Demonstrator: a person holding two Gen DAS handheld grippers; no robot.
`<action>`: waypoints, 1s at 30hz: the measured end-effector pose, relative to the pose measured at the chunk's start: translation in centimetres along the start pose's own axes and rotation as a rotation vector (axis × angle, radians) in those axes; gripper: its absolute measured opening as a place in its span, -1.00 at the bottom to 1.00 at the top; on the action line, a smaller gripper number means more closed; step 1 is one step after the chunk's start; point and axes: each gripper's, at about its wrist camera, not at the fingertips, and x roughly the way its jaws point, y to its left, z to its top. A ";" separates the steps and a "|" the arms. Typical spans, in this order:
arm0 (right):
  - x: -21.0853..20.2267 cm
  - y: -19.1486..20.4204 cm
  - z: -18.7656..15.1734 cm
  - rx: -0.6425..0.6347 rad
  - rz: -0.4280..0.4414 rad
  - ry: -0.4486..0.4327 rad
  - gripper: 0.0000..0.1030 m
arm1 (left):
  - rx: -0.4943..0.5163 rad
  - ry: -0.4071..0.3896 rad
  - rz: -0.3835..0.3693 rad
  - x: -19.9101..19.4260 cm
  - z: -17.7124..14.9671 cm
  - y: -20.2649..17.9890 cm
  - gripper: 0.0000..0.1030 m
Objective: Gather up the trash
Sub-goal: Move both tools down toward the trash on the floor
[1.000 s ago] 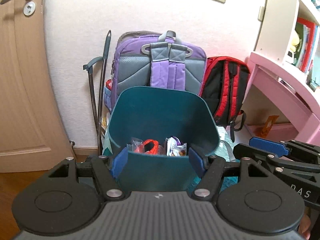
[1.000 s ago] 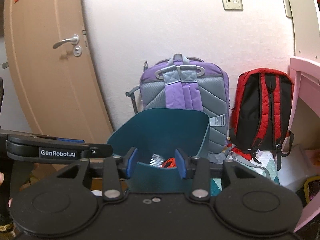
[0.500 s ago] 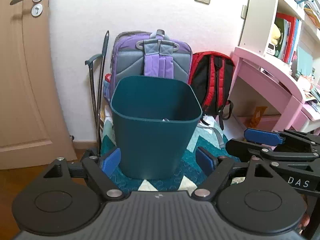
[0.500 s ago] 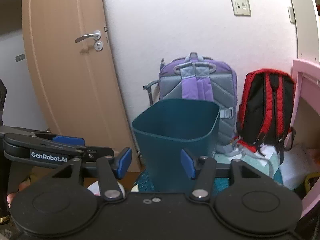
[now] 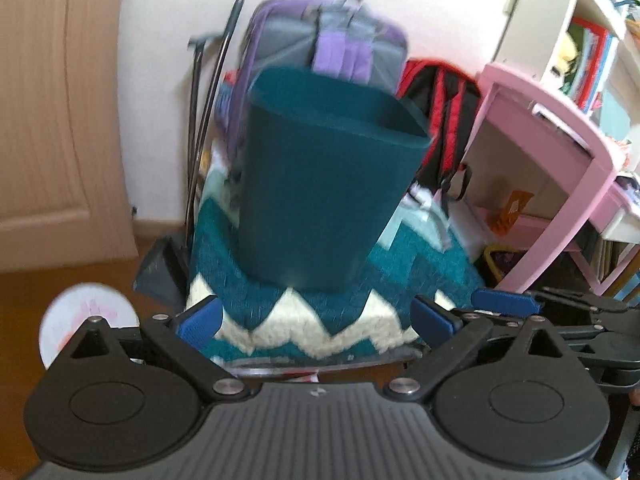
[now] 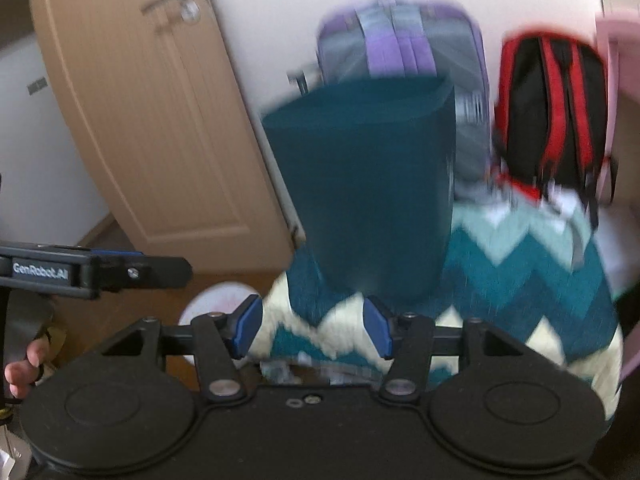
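The left gripper [image 5: 316, 318] is hovering with its blue-padded jaws spread wide and nothing between them; the right gripper [image 6: 313, 330] is likewise standing with its blue-padded jaws parted and gripping nothing; each is pointing over the near edge of a teal, cream and pale-blue zigzag knitted blanket [image 5: 296, 312], whose near edge is lying just past both sets of fingertips; the dark teal plastic trash bin [image 5: 320, 184] is sitting upright on that blanket, toward its back and left side in the right wrist view, apart from both grippers, and its inside is hidden from both cameras; a purple and grey backpack [image 6: 404, 44] is leaning against the white wall right behind the bin, and a red and black backpack [image 6: 552, 112] is standing just to its right; a pink wooden desk [image 5: 560, 152] is rising at the blanket's right side; a light brown wooden door [image 6: 148, 120] is standing to the left; a round white disc with pink marks [image 5: 84, 324] is lying on the brown floor near the blanket's near left corner; both views are blurred.
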 end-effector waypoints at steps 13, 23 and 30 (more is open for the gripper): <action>13.9 -4.4 -10.2 0.065 -0.036 0.320 0.07 | -0.199 0.300 0.113 14.3 -11.4 7.9 0.95; 24.2 -4.9 -16.2 -0.127 0.009 0.539 0.07 | -0.420 0.561 0.262 24.4 -20.1 12.6 0.95; 31.0 -3.5 -19.6 -0.395 0.090 0.664 0.07 | -0.646 0.682 0.304 30.0 -24.9 16.4 0.95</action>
